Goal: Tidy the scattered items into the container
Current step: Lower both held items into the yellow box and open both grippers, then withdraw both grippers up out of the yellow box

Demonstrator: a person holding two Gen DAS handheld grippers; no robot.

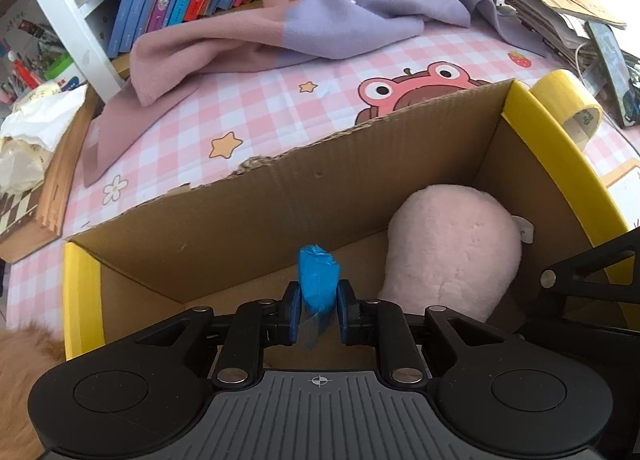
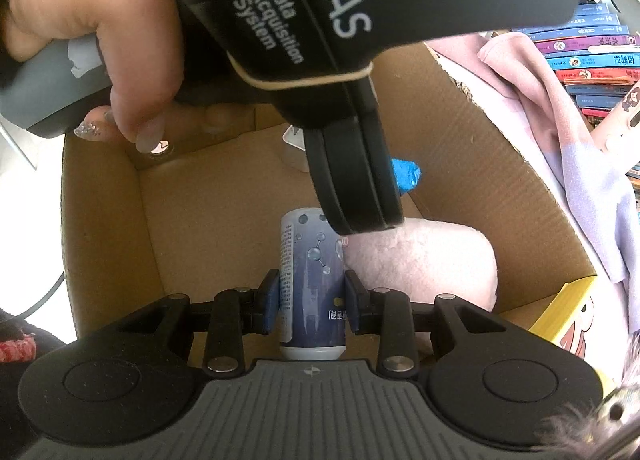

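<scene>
Showing only rightward: clamped can [image 2: 312,292]

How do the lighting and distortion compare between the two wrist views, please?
Left wrist view: even daylight, the cardboard box rim bowed by the fisheye, blue wad sharp. Right wrist view: left edge blown out white, the left gripper looming dark, the can crisp.

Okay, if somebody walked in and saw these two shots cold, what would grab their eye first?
Probably the cardboard box with yellow-taped edges, on a pink checked cloth, with a pink plush toy lying inside. Over it, the left hand-held gripper pinches a small blue wrapped item, and the right hand-held gripper clamps a blue-and-white can beside the plush.
</scene>
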